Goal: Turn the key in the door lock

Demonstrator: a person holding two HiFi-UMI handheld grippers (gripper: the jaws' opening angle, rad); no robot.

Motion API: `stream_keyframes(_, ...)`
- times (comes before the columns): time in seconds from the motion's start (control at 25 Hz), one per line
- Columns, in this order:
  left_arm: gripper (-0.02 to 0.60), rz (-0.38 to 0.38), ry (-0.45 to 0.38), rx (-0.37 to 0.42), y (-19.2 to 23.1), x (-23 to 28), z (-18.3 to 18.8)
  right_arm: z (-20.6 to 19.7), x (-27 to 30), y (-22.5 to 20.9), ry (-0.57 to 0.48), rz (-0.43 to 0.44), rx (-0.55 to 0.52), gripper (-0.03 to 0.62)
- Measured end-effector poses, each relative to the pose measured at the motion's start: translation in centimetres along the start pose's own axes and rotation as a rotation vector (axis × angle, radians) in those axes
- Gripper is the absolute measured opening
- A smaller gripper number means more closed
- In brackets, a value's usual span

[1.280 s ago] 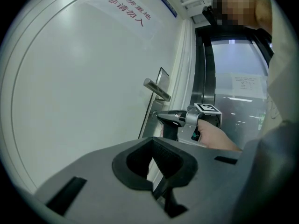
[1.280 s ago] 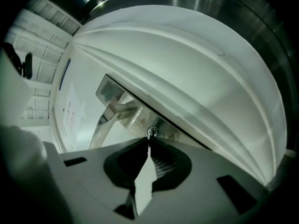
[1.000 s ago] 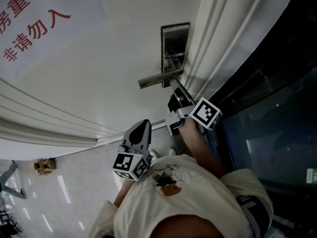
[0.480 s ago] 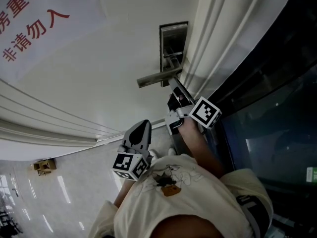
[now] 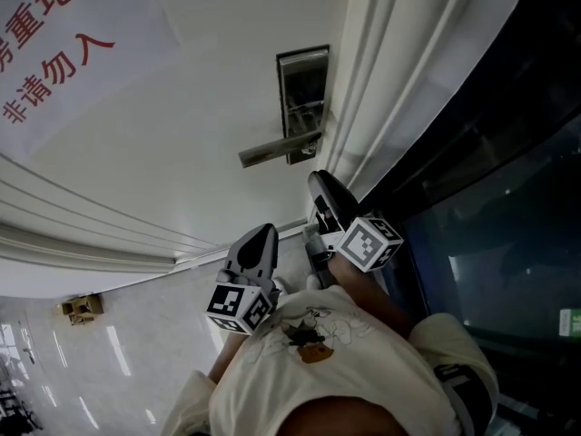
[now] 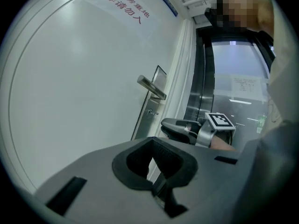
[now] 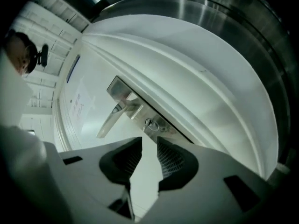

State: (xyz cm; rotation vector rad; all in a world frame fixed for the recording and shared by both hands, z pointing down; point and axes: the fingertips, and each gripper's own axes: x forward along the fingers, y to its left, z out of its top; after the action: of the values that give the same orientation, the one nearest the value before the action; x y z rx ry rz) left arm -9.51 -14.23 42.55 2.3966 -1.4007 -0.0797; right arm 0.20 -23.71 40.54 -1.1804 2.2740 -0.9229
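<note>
Steel lock plate (image 7: 135, 107) holds the key (image 7: 150, 122), just beyond the right gripper (image 7: 149, 141), whose empty jaws are opening. Left gripper (image 6: 151, 146), closed and empty, hangs farther away, on the left.

Red characters "重地" and "非请勿入" on the white notice (image 5: 82, 25) on the door (image 5: 209, 107)
</note>
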Motion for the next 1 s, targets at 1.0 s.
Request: stream_keyframes(1.0, 0.006, -0.048, 0.05, -0.071, -5.8, -12.9, -6.1, -17.2, -17.0, 8.3, 0.301, 0.077, -0.527, 0.008)
